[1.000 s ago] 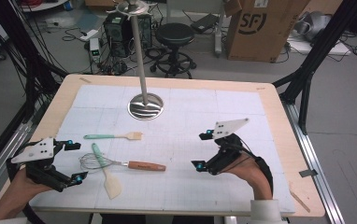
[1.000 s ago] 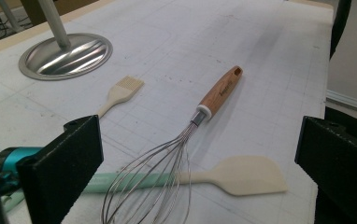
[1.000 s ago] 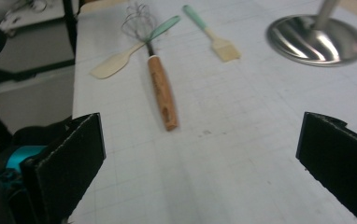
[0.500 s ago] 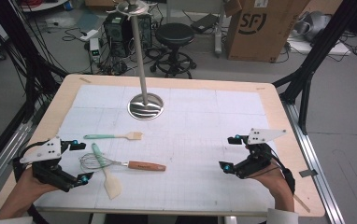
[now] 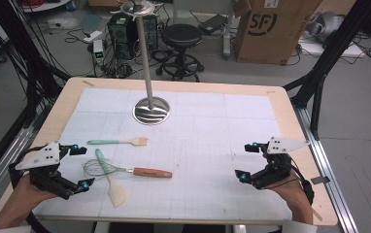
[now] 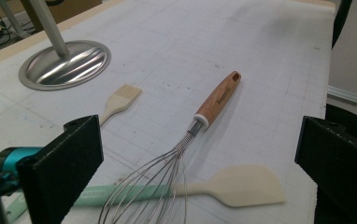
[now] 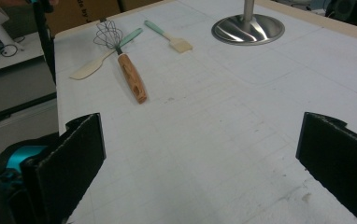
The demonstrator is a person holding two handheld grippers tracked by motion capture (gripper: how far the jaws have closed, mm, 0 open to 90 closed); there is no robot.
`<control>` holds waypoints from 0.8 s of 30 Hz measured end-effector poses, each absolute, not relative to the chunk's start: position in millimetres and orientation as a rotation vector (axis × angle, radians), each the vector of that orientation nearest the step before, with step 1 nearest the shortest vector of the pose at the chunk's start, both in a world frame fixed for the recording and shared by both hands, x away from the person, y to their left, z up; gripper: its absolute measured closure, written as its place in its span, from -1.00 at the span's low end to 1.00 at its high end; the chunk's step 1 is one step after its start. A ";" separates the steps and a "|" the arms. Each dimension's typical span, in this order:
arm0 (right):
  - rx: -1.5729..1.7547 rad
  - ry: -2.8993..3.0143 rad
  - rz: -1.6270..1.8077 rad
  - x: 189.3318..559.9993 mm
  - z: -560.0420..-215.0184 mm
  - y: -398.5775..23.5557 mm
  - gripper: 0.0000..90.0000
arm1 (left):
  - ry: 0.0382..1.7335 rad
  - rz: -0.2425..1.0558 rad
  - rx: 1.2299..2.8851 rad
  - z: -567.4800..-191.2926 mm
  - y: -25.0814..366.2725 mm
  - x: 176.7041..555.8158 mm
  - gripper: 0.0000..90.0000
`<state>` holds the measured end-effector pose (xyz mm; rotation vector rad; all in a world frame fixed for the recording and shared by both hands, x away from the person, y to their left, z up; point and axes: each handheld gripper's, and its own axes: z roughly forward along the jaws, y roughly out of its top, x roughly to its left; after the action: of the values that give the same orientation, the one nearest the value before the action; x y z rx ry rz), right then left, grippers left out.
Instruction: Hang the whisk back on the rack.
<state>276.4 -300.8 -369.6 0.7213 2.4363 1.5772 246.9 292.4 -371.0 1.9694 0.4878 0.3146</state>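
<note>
a: nearest the left gripper (image 5: 81, 167), what lies there?

b: its black jaws stand wide apart, holding nothing. just beyond them lies a wire balloon whisk with a wooden handle (image 6: 186, 140), its thin steel loops close to the jaws and its smooth brown handle pointing away. the whisk's wires cross over a spatula with a pale mint handle and a flat cream blade (image 6: 235, 186).

a: and a little farther?

b: a small pastry brush with a mint handle and cream bristles (image 5: 119, 141), lying flat, near the whisk but apart from it.

a: the right gripper (image 5: 243, 161)?

b: also wide open and empty, well apart from all three utensils, over the white gridded mat (image 5: 212, 145) on the far right side.

a: beyond those?

b: a shiny round steel base with a slim upright pole (image 5: 151, 110), standing on the mat at the far side of the light wooden table (image 5: 290, 116).
</note>
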 end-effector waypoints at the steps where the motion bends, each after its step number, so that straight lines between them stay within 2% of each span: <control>1: 0.726 2.430 1.580 276.4 -369.6 -301.5 -1.00 | 0.486 0.312 1.966 -371.4 291.2 248.2 -0.96; 14: 0.734 2.413 1.592 276.9 -370.8 -311.1 -1.00 | 0.419 0.321 2.027 -347.7 269.9 267.0 -0.96; 24: 0.700 2.414 1.592 276.4 -365.0 -303.9 -1.00 | 0.313 0.296 2.138 -323.3 248.2 279.2 -0.96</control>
<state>276.4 -303.9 -365.0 0.7003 2.4142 1.5918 279.2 248.2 -323.3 2.1379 0.3129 0.2964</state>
